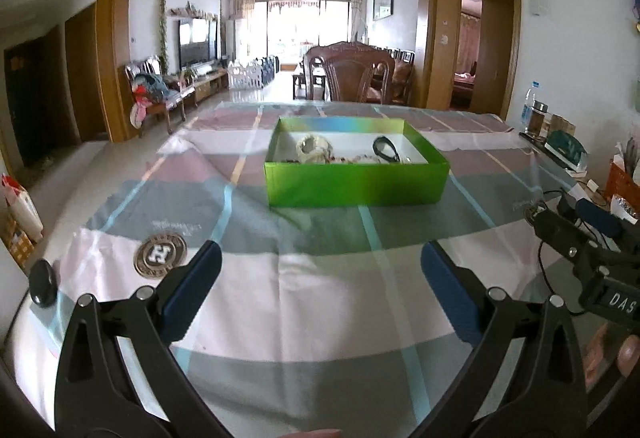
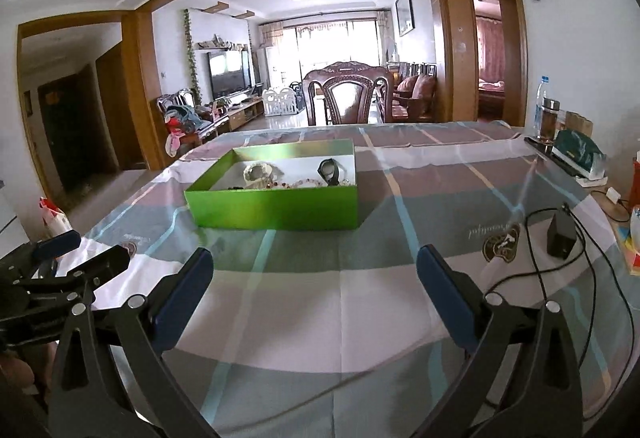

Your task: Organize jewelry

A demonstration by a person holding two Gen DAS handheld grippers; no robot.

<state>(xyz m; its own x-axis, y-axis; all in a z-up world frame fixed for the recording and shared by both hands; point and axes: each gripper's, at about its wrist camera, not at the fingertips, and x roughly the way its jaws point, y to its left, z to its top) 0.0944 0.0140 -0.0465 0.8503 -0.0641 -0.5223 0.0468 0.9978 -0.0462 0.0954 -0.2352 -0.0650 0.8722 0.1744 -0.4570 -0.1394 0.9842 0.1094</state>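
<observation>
Sitting toward the far edge of the cloth-covered surface (image 1: 320,302) is an open green box (image 1: 356,184) with a pale bracelet (image 1: 314,150), a dark watch (image 1: 386,149) and a string of beads (image 2: 308,183) inside. The left claw (image 1: 320,294) and right claw (image 2: 314,292) both stand wide open over bare cloth near the front edge, holding nothing, well short of the box.
</observation>
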